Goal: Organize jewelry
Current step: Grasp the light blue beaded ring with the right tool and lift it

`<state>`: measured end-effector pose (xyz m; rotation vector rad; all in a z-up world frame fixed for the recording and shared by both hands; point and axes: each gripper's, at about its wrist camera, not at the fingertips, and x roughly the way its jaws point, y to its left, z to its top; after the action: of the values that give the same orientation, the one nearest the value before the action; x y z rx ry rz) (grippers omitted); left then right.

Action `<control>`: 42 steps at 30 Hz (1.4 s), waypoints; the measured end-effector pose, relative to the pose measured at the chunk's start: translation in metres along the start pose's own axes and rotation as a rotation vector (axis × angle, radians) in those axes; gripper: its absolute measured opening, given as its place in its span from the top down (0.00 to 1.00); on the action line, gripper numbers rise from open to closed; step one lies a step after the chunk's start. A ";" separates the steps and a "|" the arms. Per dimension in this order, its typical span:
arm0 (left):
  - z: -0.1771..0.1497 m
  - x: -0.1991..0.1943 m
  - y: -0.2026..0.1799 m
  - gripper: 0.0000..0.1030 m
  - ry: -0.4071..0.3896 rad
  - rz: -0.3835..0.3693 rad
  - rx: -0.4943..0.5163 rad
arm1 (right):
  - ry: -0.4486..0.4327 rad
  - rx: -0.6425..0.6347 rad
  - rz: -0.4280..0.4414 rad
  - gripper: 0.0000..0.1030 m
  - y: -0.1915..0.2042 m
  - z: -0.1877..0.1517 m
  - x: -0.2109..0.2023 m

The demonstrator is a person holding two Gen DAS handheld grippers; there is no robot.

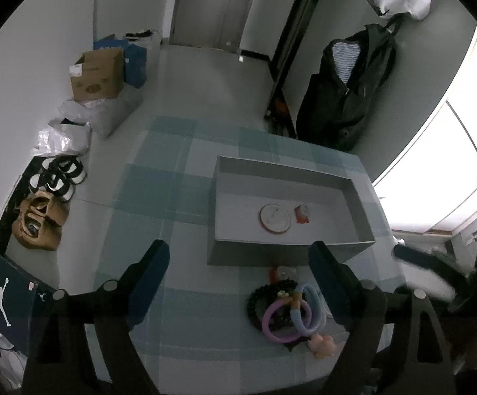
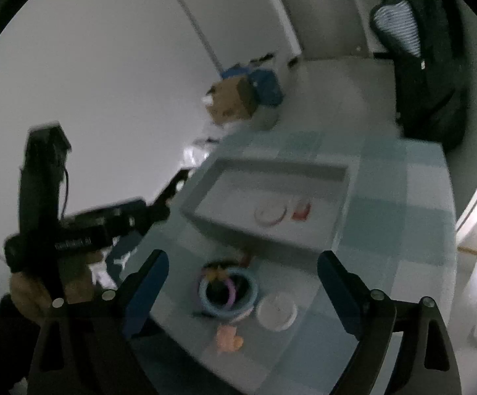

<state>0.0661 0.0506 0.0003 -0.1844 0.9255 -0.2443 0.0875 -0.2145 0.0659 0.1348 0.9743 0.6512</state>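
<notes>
A grey open box (image 1: 353, 194) stands on the checked tablecloth (image 1: 172, 191). Inside lie a round white bangle (image 1: 275, 218) and a small red and white charm (image 1: 302, 214). In front of the box lies a pile: a black bead bracelet (image 1: 258, 299), a purple ring (image 1: 271, 326), a blue ring (image 1: 304, 316), a pink charm (image 1: 322, 345) and a red piece (image 1: 276, 273). My left gripper (image 1: 238, 263) is open and empty above the pile. My right gripper (image 2: 243, 276) is open and empty above the same pile (image 2: 228, 291), next to a white round item (image 2: 278, 311). The box also shows in the right wrist view (image 2: 271, 240).
The left gripper's body (image 2: 83, 227), held in a hand, fills the left of the right wrist view. On the floor to the left are shoes (image 1: 54, 181), a brown bag (image 1: 39, 223), a cardboard box (image 1: 98, 74) and plastic bags. A dark jacket (image 1: 350, 89) hangs behind the table.
</notes>
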 end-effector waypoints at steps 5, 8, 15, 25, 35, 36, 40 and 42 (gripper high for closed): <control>-0.007 -0.008 0.000 0.19 -0.002 -0.004 -0.003 | 0.086 0.044 0.025 0.10 0.000 -0.012 0.017; -0.015 -0.011 0.008 0.19 0.002 0.003 -0.054 | 0.109 0.042 0.045 0.10 0.000 -0.015 0.023; -0.031 -0.017 0.017 0.19 -0.001 0.005 -0.098 | 0.153 -0.029 0.060 0.10 0.015 -0.022 0.044; -0.034 -0.009 0.030 0.19 0.038 -0.026 -0.157 | 0.196 -0.115 0.036 0.15 0.028 -0.028 0.075; -0.036 -0.008 0.032 0.19 0.055 -0.026 -0.141 | 0.218 -0.127 -0.013 0.34 0.029 -0.025 0.093; -0.036 -0.008 0.033 0.19 0.056 -0.029 -0.145 | 0.223 -0.123 -0.019 0.38 0.028 -0.025 0.094; -0.035 -0.007 0.033 0.19 0.059 -0.029 -0.144 | 0.228 -0.117 -0.016 0.43 0.027 -0.023 0.096; -0.035 -0.006 0.033 0.19 0.058 -0.027 -0.143 | 0.225 -0.121 -0.002 0.43 0.028 -0.022 0.095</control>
<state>0.0385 0.0823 -0.0241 -0.3232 0.9993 -0.2099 0.0941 -0.1419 -0.0045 -0.0474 1.1473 0.7321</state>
